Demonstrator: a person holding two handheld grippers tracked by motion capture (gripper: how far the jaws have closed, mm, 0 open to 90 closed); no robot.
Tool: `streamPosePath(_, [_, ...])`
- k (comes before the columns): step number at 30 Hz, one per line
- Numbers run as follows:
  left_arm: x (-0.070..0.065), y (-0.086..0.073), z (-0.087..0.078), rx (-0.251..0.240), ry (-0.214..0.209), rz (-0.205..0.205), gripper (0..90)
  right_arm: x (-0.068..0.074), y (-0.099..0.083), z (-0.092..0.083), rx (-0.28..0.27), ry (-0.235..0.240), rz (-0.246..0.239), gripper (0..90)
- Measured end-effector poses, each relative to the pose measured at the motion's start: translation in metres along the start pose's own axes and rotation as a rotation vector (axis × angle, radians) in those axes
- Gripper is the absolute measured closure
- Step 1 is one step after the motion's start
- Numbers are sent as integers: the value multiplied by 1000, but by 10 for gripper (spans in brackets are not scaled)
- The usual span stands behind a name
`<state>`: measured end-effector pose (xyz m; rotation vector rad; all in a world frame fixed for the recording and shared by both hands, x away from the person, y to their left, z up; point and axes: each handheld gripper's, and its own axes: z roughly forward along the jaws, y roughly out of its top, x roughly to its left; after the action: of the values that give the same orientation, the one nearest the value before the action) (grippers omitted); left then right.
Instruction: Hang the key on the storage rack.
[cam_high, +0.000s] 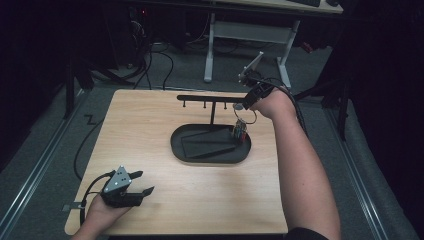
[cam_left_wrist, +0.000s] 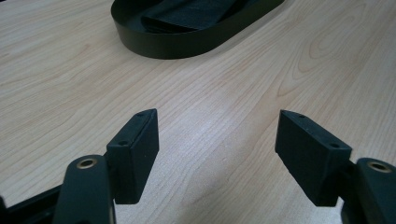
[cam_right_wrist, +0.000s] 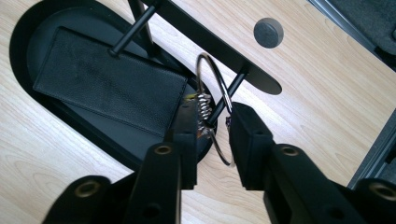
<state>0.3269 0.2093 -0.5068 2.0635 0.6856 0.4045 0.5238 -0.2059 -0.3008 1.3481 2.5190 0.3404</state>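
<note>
A black rack with a crossbar (cam_high: 210, 98) and short pegs stands in an oval black tray (cam_high: 210, 161). My right gripper (cam_high: 244, 104) is at the bar's right end, shut on a metal key ring (cam_high: 249, 116). A bunch of coloured keys (cam_high: 240, 132) hangs from the ring over the tray's right end. In the right gripper view the ring (cam_right_wrist: 211, 79) sits between the jaws (cam_right_wrist: 215, 112), right against the last peg (cam_right_wrist: 236, 86); I cannot tell whether it is hooked on. My left gripper (cam_high: 145, 182) rests open on the table's front left, its jaws (cam_left_wrist: 217, 126) holding nothing.
A flat black leather wallet (cam_right_wrist: 107, 86) lies in the tray (cam_right_wrist: 16, 44). A small grey disc (cam_right_wrist: 268, 32) sits on the wooden table (cam_high: 150, 130) behind the rack. The tray's wall (cam_left_wrist: 187, 42) is well ahead of my left gripper. Beyond the table are a desk frame and cables.
</note>
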Motion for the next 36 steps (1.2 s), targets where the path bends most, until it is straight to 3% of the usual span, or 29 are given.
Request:
streamPosePath(11, [1, 0, 0, -1, -8, -7, 306, 11, -14, 0, -22, 21, 32, 497])
streamPosePath(21, [0, 0, 3, 12, -17, -6, 304, 23, -41, -1, -123, -35, 33, 289])
streamPosePath(24, [-1, 0, 4, 15, -22, -3, 304, 27, -52, 2, -145, -51, 24, 259])
streamPosePath(27, [-1, 0, 4, 17, -23, -1, 304, 30, -64, 5, -170, -39, 33, 248])
streamPosePath(33, [0, 0, 5, 23, -24, -4, 304, 35, -94, 11, -273, -31, 45, 228])
streamPosePath(36, [0, -1, 6, 21, -31, -13, 304, 35, -106, 16, -288, -22, 44, 225])
